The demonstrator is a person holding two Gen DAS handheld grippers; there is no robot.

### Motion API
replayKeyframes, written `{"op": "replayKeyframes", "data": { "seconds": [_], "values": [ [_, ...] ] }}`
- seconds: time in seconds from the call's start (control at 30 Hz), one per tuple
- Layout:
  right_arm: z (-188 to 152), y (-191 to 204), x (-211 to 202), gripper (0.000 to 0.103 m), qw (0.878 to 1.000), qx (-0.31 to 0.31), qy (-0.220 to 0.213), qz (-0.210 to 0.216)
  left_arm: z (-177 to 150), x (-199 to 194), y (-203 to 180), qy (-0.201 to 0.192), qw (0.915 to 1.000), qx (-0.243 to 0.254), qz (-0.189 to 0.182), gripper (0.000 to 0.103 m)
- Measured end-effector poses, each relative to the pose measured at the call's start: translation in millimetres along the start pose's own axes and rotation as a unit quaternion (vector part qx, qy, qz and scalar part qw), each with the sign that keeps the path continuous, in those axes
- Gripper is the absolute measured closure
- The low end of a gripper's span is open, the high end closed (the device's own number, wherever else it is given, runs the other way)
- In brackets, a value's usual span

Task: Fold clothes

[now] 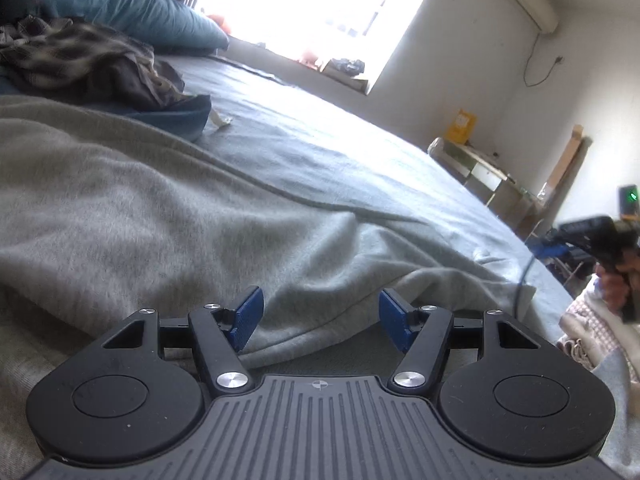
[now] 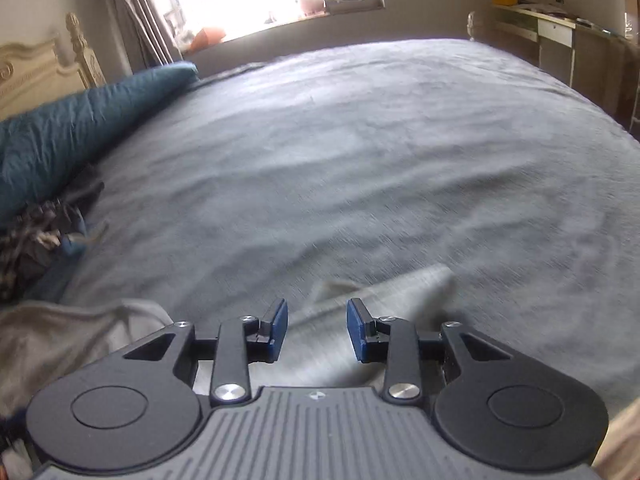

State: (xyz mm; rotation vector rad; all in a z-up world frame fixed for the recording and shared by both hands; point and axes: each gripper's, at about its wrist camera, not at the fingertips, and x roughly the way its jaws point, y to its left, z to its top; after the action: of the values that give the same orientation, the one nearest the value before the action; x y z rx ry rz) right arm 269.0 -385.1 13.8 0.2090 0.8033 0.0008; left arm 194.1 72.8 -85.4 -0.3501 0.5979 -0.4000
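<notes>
A grey sweatshirt-like garment (image 1: 160,208) lies spread and rumpled on the bed. My left gripper (image 1: 320,316) stands open low over its near edge, and a fold of the grey cloth runs between the blue pads without being clamped. In the right wrist view a corner of the same grey garment (image 2: 400,292) lies on the sheet just ahead of my right gripper (image 2: 317,326), which is open and holds nothing. The right gripper (image 1: 600,240) shows blurred at the right edge of the left wrist view, held by a hand.
A heap of dark checked clothes (image 1: 88,64) and a teal duvet (image 1: 132,4) lie at the head of the bed. The grey sheet (image 2: 380,152) stretches wide toward the window. A desk (image 2: 552,28) stands against the far right wall. A pale headboard (image 2: 40,68) is on the left.
</notes>
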Motion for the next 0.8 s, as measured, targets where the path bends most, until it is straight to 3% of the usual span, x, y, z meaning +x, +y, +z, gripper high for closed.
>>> {"op": "replayKeyframes", "data": {
  "seconds": [0.07,0.2,0.33,0.5,0.6,0.8],
  "values": [
    [-7,-4,-1,0.067,1.000,-0.013,0.005,-0.022,-1,1,-1,0.002,1.0000,0.001,0.003,0.039],
    [2,-27,6,0.064,0.998,0.020,0.008,-0.058,-2,2,0,0.003,1.0000,0.000,0.004,0.039],
    [18,-65,30,0.060,0.991,0.121,0.030,-0.051,-2,4,1,0.006,1.0000,0.000,0.003,0.039],
    [23,-84,69,0.056,0.983,0.167,0.064,-0.034,-2,6,3,0.007,1.0000,-0.004,-0.002,0.039],
    [23,-74,73,0.092,0.988,0.142,0.053,-0.025,-2,6,4,0.007,1.0000,-0.006,-0.004,0.039],
    [26,-49,-4,0.095,0.989,0.117,-0.069,-0.061,-2,7,4,0.006,0.9999,-0.008,-0.005,0.039]
  ]
}}
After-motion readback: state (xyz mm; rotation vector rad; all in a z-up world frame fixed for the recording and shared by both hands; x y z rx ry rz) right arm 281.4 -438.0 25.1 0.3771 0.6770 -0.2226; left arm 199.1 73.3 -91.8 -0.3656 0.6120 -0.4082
